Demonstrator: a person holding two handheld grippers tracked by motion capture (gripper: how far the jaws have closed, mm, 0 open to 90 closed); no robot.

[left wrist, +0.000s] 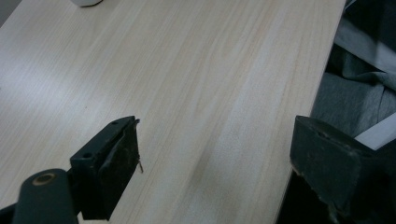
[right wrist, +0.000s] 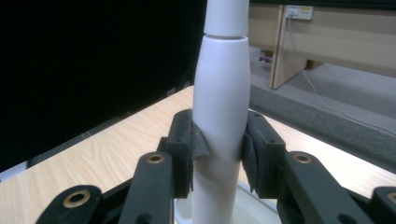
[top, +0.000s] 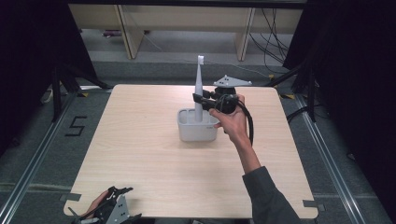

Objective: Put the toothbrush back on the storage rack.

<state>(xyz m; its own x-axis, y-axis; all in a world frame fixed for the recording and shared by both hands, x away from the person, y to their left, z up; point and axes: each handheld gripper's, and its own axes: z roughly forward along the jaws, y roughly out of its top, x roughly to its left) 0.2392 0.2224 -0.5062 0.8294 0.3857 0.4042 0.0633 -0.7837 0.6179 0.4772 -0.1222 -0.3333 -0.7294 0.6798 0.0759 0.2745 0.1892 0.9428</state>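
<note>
A pale wooden desk [top: 154,177] is standing on grey carpeted floor [top: 42,154], with black tape strips sitting at its near corners. A black "5" [top: 75,126] is lying marked on the floor just left of the desk. Metal rails [top: 327,158] are running along the floor on both sides. Black curtains [top: 28,56] are hanging at left and right. Beyond the desk, light wooden furniture [top: 128,32] is standing, a small purple object [top: 111,33] is lying under it, and dark cables [top: 273,37] are trailing down at its right.

Right gripper [top: 201,101] clamped, left gripper [left wrist: 210,163] agape
</note>
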